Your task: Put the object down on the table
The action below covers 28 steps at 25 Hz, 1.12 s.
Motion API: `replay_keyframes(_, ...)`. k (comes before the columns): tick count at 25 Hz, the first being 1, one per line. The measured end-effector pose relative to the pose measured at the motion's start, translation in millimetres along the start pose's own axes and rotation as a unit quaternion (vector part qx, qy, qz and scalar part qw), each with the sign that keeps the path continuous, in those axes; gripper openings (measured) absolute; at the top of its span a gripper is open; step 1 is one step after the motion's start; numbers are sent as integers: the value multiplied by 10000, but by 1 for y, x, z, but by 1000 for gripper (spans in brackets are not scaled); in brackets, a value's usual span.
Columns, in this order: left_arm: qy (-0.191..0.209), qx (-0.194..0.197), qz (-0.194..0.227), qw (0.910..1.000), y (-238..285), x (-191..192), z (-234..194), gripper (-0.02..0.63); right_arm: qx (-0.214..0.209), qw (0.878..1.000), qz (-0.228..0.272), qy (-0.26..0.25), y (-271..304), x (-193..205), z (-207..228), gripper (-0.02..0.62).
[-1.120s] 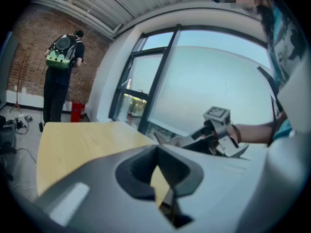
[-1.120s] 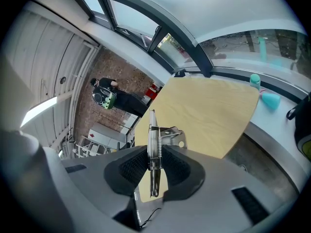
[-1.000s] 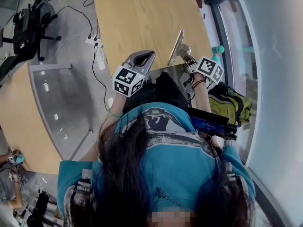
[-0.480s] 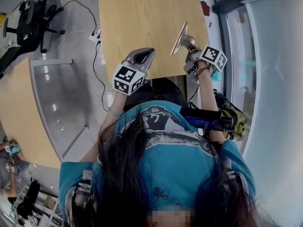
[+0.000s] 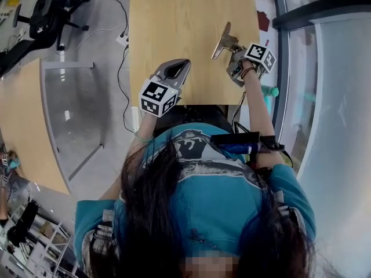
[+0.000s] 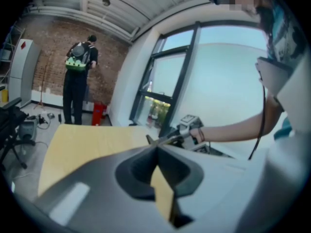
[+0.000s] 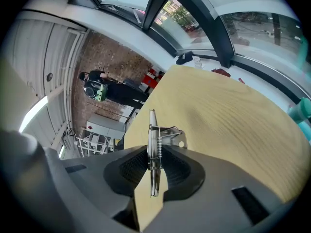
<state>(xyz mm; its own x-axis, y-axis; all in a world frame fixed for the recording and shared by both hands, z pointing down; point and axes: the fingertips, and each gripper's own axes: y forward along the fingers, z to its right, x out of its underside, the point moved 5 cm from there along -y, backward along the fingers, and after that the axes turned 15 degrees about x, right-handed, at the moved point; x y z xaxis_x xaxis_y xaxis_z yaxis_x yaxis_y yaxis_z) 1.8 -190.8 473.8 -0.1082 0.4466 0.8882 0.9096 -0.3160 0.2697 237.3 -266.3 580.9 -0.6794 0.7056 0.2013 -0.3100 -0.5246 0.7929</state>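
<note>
A flat metal clip with a spring (image 5: 222,39) sticks out over the right part of the light wooden table (image 5: 174,22). My right gripper (image 5: 232,50) is shut on it. In the right gripper view the clip (image 7: 153,130) stands edge-on between the pads, above the tabletop (image 7: 233,110). My left gripper (image 5: 177,69) hovers over the table's near edge, jaws shut with nothing in them; in the left gripper view its tips (image 6: 156,148) meet. That view also shows the clip (image 6: 163,140) in the right gripper.
A glass wall (image 5: 324,97) runs along the table's right side, with a teal bottle (image 5: 269,90) at its foot. Cables (image 5: 119,39) and an office chair (image 5: 46,16) lie left of the table. A person with a backpack (image 6: 80,81) stands beyond the far end.
Both grippers have moved forward over the table. The right one, still gripping the metal clip, went farther than the left and sank a little.
</note>
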Motion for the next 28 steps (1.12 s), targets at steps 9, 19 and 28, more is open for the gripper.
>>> replay_keyframes(9,-151,-308,-102,9994,-2,7,-9,2,257,9988,-309,275,59,-20,14,91)
replay_keyframes(19,-236,-534,-91,9983,-14,10,-14,2,193,9975,-490,465,73,-13,22,92)
replay_keyframes(28,-234,-558,-54,9982,-27,13,-17,2,356,9986,-202,343,57,-12,25,150)
